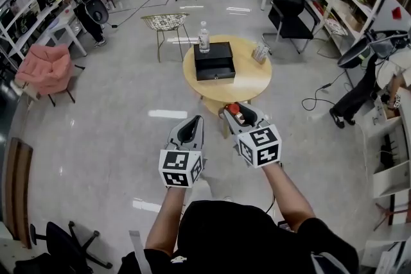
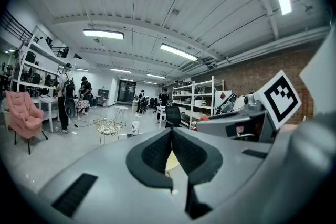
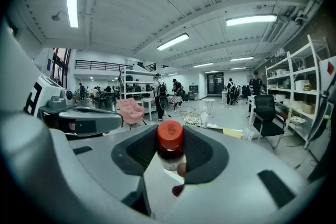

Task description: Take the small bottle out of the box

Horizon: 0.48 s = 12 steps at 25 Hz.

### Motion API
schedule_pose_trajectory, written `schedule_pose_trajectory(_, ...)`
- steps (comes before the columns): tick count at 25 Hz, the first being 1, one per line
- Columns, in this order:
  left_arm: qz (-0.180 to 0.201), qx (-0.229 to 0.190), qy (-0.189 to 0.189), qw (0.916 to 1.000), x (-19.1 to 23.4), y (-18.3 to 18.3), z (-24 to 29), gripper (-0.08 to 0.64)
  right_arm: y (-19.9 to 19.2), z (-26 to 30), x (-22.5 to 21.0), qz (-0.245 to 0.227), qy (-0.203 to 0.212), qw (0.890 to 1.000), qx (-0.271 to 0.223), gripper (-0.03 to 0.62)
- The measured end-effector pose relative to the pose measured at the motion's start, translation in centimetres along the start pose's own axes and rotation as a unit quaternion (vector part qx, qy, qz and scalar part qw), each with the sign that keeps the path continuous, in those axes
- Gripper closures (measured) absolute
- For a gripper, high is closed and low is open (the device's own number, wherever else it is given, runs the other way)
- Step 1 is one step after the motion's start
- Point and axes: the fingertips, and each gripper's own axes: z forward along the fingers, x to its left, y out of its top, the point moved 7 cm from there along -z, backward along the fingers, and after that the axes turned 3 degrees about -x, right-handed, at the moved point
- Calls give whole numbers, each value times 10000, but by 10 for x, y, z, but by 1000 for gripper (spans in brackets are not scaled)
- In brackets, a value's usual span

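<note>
**Right gripper holding the small bottle, well apart from the box**

Right gripper (image 3: 171,159) sat closest under my view. Its 2 fingers (image 3: 202,150) were clamped on the small bottle (image 3: 170,145), gripping the body just below the red cap, which stood proud of the pads. Left gripper (image 2: 171,140), just beside it, had its fingers (image 2: 155,155) pressed together with nothing between them. I held both out in front of my chest over the floor, well apart from the round tabletop (image 1: 250,83). The black box (image 1: 214,61) lay there, with a clear water bottle (image 1: 203,37) standing just behind it.

As I judged it, the bottle was already out of the box, so what remained was to carry it and set it down somewhere sensible. The hold looked narrow, with only 1 band of the body caught. I reckoned steady pressure mattered more than speed, with the cap up and no sudden swings. A bare patch of tabletop beside the box seemed the safest spot. I would lower the bottle until its base met the surface before easing the fingers apart. The free left gripper could steady the box if needed.
</note>
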Motion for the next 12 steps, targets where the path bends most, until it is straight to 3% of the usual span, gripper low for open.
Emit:
schedule_pose_trajectory(7,-109,17,-42,9999,-6,-1,-6,549,-4,-8,3,7,22,10000,4,456)
schedule_pose_trajectory(12,16,22,16,10000,-9,-3,-10,549,-8,-12,4,31,13,10000,8,456)
